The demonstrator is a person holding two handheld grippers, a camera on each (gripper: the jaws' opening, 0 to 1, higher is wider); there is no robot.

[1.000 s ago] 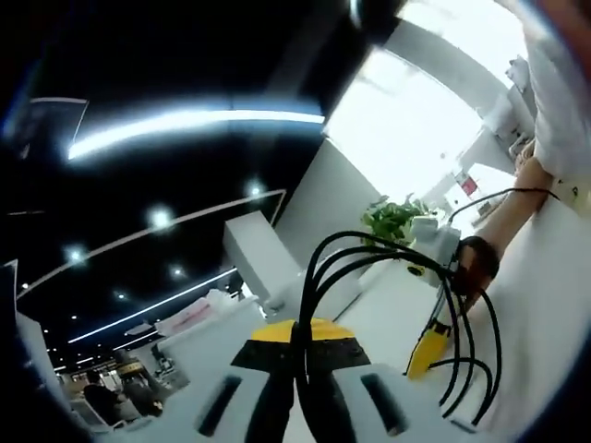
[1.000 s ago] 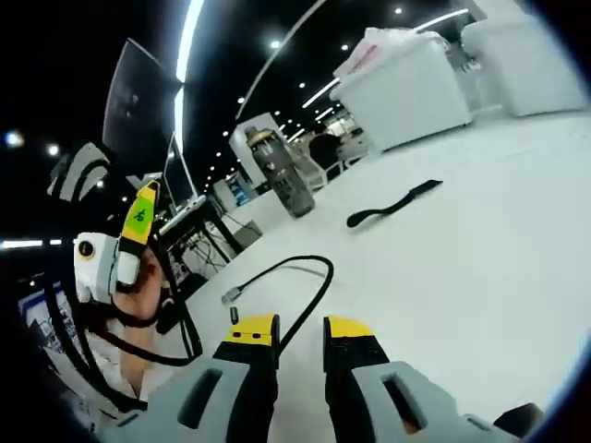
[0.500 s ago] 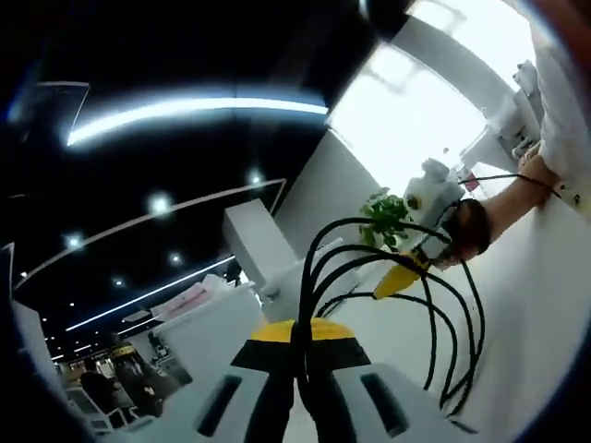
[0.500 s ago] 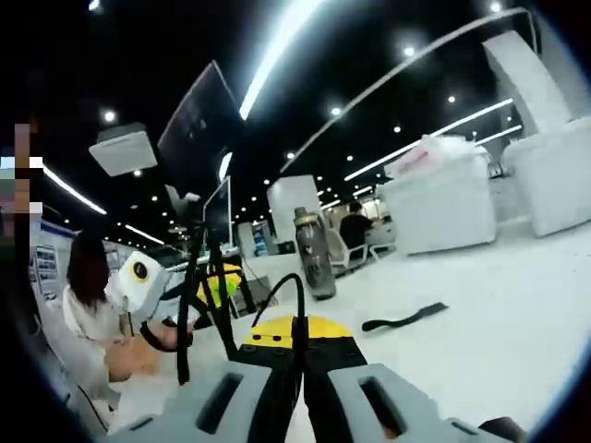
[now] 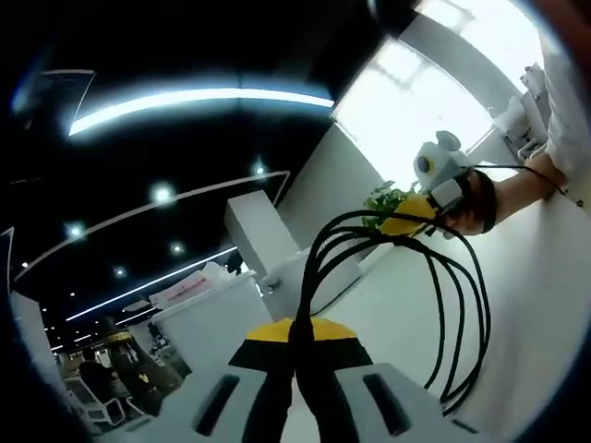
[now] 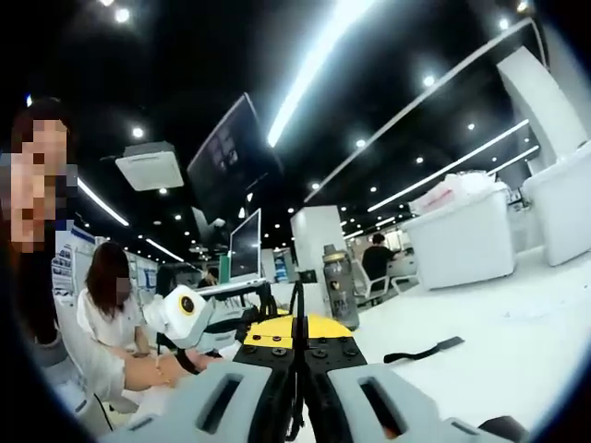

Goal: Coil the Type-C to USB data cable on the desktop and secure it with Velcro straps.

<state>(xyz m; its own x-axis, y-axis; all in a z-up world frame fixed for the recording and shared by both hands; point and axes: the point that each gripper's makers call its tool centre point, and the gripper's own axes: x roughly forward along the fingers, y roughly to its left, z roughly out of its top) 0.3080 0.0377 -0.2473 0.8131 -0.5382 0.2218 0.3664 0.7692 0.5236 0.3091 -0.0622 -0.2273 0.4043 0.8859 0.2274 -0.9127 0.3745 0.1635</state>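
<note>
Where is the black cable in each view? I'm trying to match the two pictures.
Left gripper view: the black cable loops in several strands from the left gripper, right of centre.
Right gripper view: the cable runs up at centre, pinched in the right gripper.
Shared landmark: the white desktop.

Dark ceiling with long light strips overhead. There's a potted plant by the bright window, a water bottle on the white desk, a monitor, white sofas, and people sitting around.
</note>
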